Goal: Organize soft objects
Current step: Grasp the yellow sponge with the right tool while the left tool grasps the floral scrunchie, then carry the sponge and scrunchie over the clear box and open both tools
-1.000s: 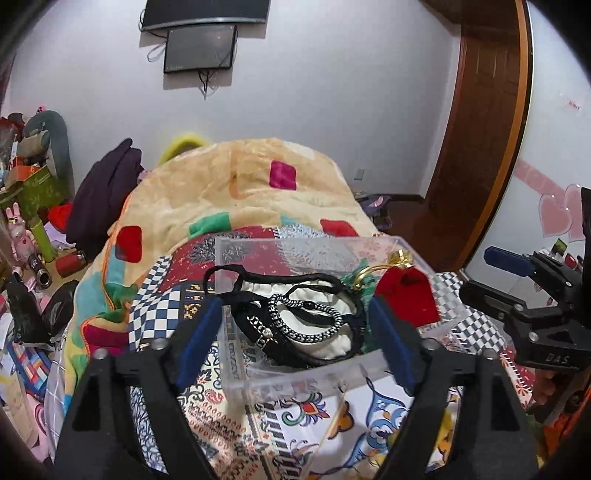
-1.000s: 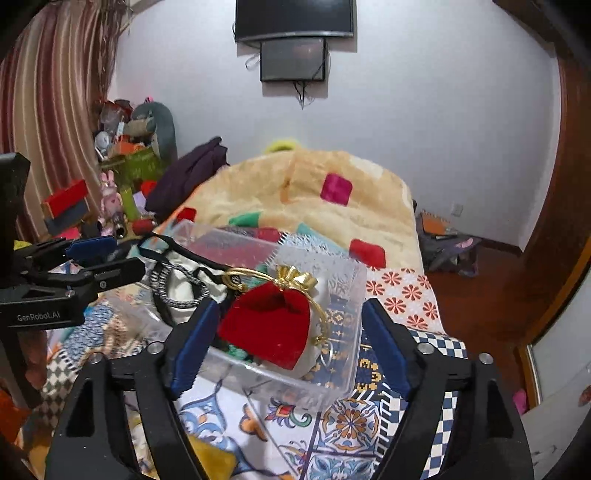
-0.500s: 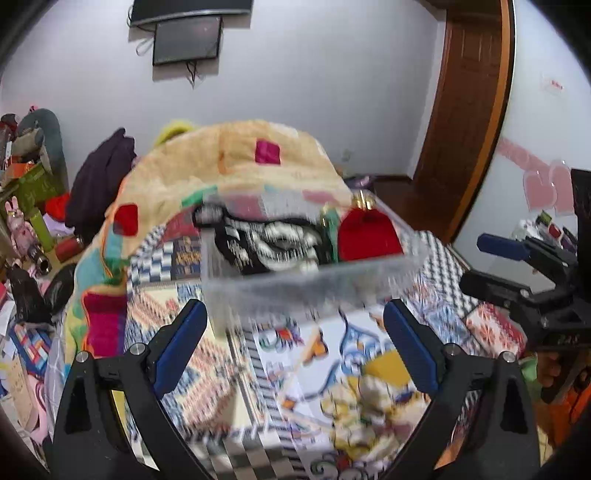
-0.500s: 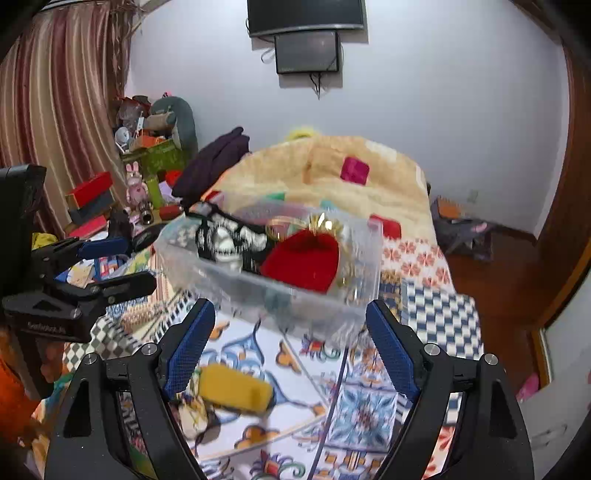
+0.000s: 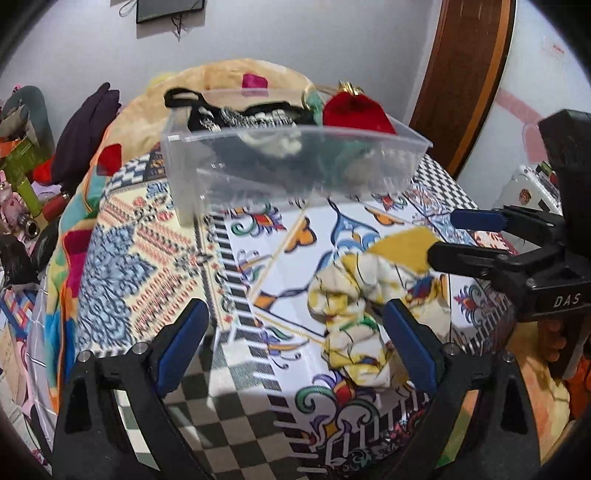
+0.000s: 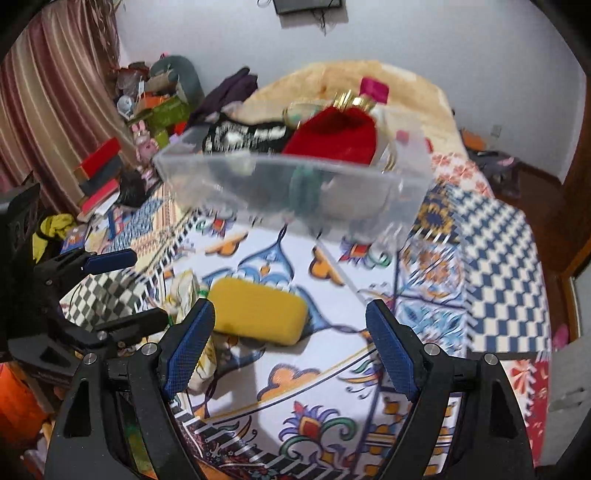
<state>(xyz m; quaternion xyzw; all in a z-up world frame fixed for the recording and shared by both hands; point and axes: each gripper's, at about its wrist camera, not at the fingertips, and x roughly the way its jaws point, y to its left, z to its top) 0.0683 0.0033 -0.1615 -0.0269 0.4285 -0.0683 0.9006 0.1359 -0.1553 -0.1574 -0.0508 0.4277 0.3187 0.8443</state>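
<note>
A clear plastic bin [image 5: 295, 162] [image 6: 295, 192] stands on the patterned bedspread [image 5: 155, 258] [image 6: 369, 369]. It holds a red velvet pouch [image 5: 356, 114] [image 6: 332, 136] with a gold tie, black beaded straps [image 5: 251, 114] [image 6: 243, 134] and teal and white soft things. A yellow sponge [image 6: 258, 314] [image 5: 400, 247] and a crumpled yellow-and-white cloth [image 5: 354, 314] [image 6: 184, 295] lie on the bedspread in front of the bin. My left gripper [image 5: 295, 347] is open and empty beside the cloth. My right gripper [image 6: 288, 347] is open and empty above the sponge.
An orange blanket [image 5: 229, 81] with coloured patches lies behind the bin. Clutter, books and toys [image 6: 110, 147] stand at the left of the bed. A wooden door [image 5: 465, 74] is at the right. A screen [image 6: 306, 5] hangs on the far wall.
Both grippers have drawn back from the bin and tilted down. The sponge and the cloth have come into view in front of the bin. Both grippers stay open.
</note>
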